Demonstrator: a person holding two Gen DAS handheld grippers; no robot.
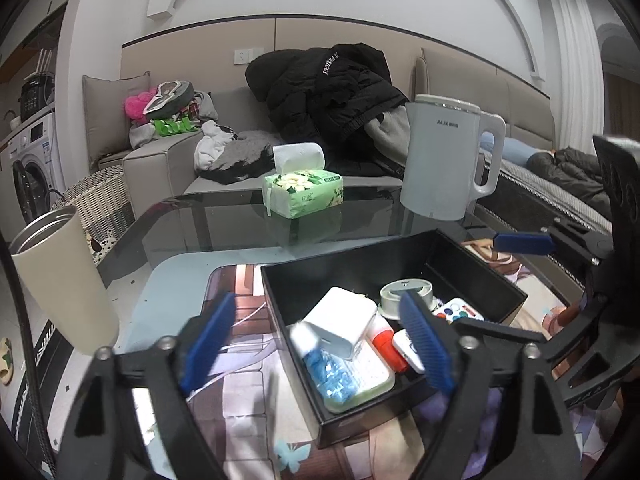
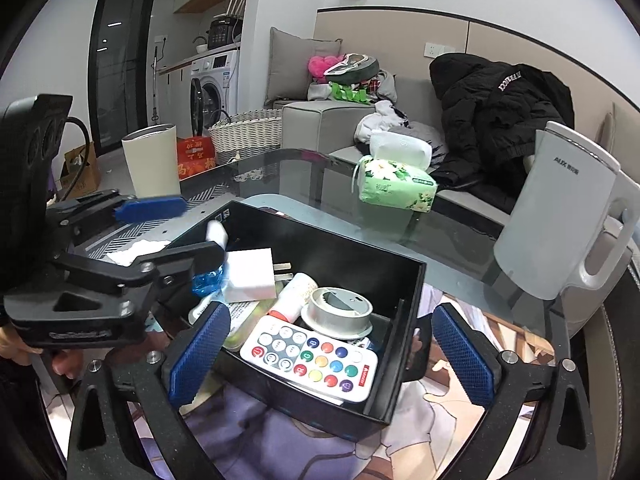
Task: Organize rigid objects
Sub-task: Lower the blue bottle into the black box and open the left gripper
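Note:
A black open box (image 1: 472,264) (image 2: 404,344) sits on a printed mat on the glass table. In it lie a white charger (image 1: 340,320) (image 2: 250,276), a blue-filled clear bottle (image 1: 328,368), a white tube with a red cap (image 1: 386,340), a grey tape roll (image 1: 406,294) (image 2: 338,308) and a white remote with coloured buttons (image 2: 310,360). My left gripper (image 1: 316,344) is open and empty over the box's near left corner. My right gripper (image 2: 328,352) is open and empty, its jaws wide on either side of the box's near end.
A white kettle (image 1: 444,160) (image 2: 560,220), a green tissue pack (image 1: 304,192) (image 2: 396,184) and a beige tumbler (image 1: 64,280) (image 2: 154,160) stand on the table. A grey sofa with a black jacket (image 1: 332,92) lies behind it.

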